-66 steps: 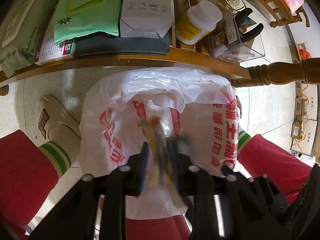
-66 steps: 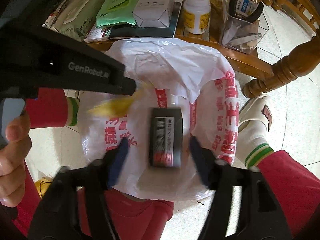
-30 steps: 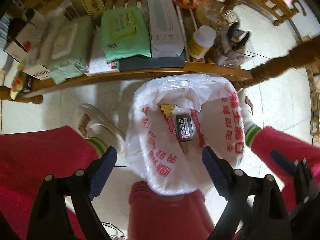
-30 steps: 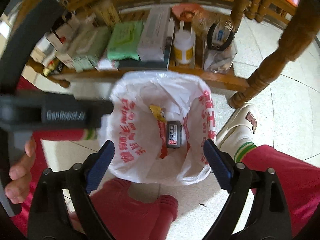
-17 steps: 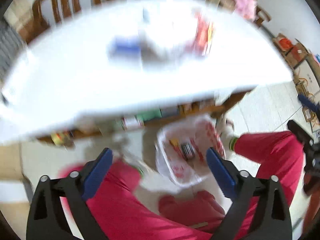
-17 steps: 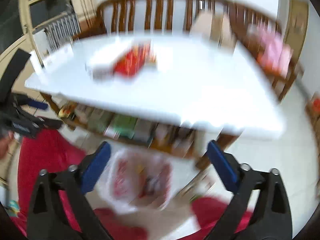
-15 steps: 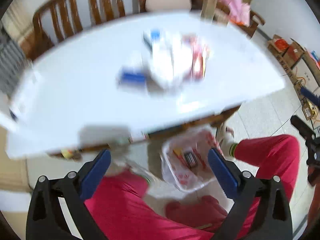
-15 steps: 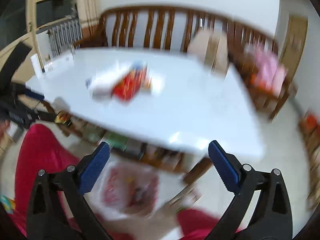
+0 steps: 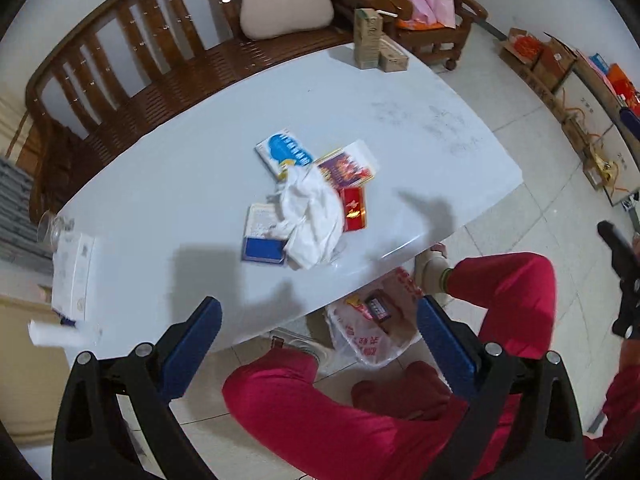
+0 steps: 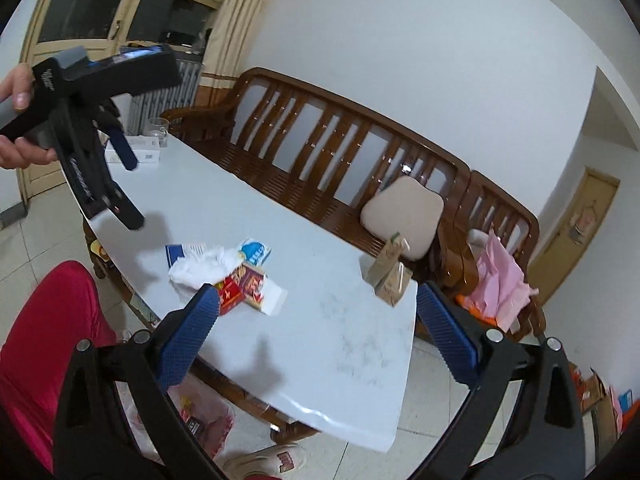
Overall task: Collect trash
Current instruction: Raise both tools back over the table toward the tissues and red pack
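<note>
A pile of trash lies mid-table: a crumpled white tissue (image 9: pixel 310 216), a blue-and-white packet (image 9: pixel 286 151), a red packet (image 9: pixel 354 208), a purple-red wrapper (image 9: pixel 346 166) and a blue-edged box (image 9: pixel 262 236). The pile also shows in the right wrist view, with the tissue (image 10: pixel 200 266) at its left. A white plastic bag with red print (image 9: pixel 376 328) hangs below the table edge between my knees, with a dark box inside. My left gripper (image 9: pixel 318 344) is open and empty, high above the table's near edge. My right gripper (image 10: pixel 318 336) is open and empty, raised to the right of the pile.
The white table (image 9: pixel 420 120) carries brown cartons (image 9: pixel 370 40) at its far corner and a white box (image 9: pixel 72 276) and glass at the left. A wooden bench (image 10: pixel 320 152) with a cushion runs behind. My red-trousered legs (image 9: pixel 360 420) sit below.
Both grippers let go of the yellow wrapper and the dark box into the bag, opened wide, then rose from under the table to well above the tabletop.
</note>
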Demonstrator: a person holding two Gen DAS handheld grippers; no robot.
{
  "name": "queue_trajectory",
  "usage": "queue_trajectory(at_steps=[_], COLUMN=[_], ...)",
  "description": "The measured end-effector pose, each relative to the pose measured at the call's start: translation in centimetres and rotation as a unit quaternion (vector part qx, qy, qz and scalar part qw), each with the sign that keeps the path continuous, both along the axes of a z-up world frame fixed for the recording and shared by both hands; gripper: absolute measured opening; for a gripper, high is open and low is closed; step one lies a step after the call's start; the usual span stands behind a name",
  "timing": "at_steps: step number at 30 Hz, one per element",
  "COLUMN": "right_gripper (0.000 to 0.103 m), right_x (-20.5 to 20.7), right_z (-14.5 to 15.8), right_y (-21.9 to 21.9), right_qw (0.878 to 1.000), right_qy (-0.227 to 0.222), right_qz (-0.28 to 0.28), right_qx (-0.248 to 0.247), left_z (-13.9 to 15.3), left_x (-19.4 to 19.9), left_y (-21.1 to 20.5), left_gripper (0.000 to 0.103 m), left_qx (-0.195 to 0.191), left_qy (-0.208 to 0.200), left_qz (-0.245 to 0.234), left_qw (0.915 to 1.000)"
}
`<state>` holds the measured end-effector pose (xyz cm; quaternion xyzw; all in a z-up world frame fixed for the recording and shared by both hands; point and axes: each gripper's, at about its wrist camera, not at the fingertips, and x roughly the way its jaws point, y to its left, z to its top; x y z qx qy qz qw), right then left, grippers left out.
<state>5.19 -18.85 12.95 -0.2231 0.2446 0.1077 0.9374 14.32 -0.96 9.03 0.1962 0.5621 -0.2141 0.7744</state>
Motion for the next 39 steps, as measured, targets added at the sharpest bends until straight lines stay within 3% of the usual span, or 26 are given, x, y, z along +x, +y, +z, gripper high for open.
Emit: queue_trajectory(at_steps=[5,13,24,32,39], right_gripper=[0.096,0.096,0.096,0.096,0.096], right_x=[2.0,4.3,5.9,6.0,7.2], right_z=[1.3,0.1,-6.1,-12.8,-16.9], right_y=[0.4,1.4,3.3,5.9,7.6], right_qw=[1.0,0.998,0.992,0.981,0.972], right_qy=[0.0,0.009,0.038,0.055,0.061], right_qz=[0.019,0.057,0.109,0.162,0.195], right_qx=[-0.001,-0.012,-0.047,-0.091,-0.116], left_z=[0.6,-3.5,-9.1,-11.6,-13.2], left_x=[1.3,4.6,8.4,10.2,11.6], left_y=[-1.6,-3.4,-3.4,-3.3,-3.2], left_gripper=[0.095,0.095,0.095,0.095,0.095], left_qx=[0.003,0.027,0.025,0.022,0.011], left_qy=[0.004,0.045,0.101,0.128,0.145], left_qz=[-0.014,-0.021,-0.012,-0.007,0.002], left_qw=[0.9999,0.9984,0.9945,0.9916,0.9893])
